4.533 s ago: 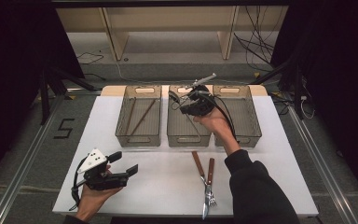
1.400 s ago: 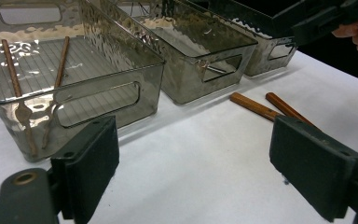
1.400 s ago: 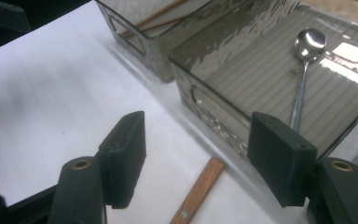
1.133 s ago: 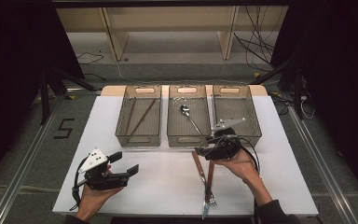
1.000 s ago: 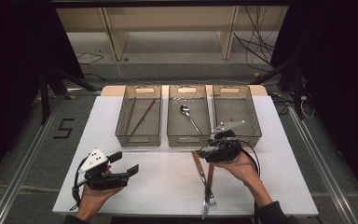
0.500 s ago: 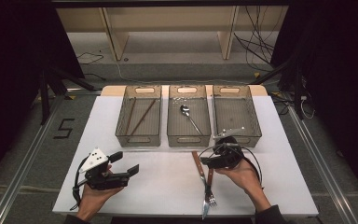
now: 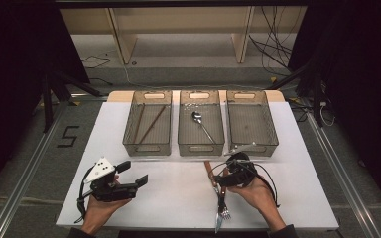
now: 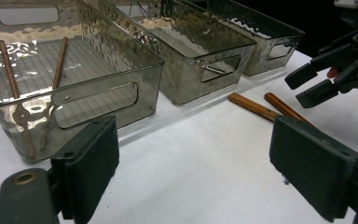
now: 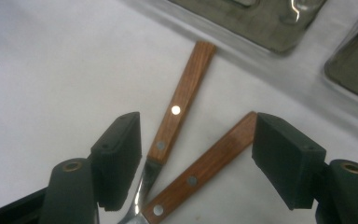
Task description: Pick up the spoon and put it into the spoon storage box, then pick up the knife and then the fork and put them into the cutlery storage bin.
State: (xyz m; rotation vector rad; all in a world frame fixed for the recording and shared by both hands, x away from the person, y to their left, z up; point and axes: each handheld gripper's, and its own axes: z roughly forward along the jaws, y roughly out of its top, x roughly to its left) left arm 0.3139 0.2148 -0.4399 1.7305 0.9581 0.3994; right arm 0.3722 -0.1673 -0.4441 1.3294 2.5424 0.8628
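Two wooden-handled utensils lie crossed on the white table (image 7: 178,198), near its front. Both handles run between my right gripper's (image 9: 203,149) open jaws: the left handle (image 9: 182,102) near the left jaw, the right handle (image 9: 214,158) slanting toward the right jaw. From above, the right gripper (image 7: 219,177) hovers over those handles (image 7: 210,171), and fork tines (image 7: 223,215) point at the table's front edge. My left gripper (image 7: 133,173) is held open at the front left with nothing in it. Its own view (image 8: 200,163) shows both handles (image 8: 251,105) and the right gripper (image 8: 328,77) beyond.
Three clear bins stand in a row at the back. The left bin (image 7: 148,147) holds two chopsticks (image 7: 151,124), the middle bin (image 7: 201,147) a spoon (image 7: 201,124), and nothing lies in the right bin (image 7: 253,145). Cables trail from both grippers.
The right gripper left the spoon in the middle bin, then came back toward the front and dropped low over the two wooden handles. The left gripper has stayed put.
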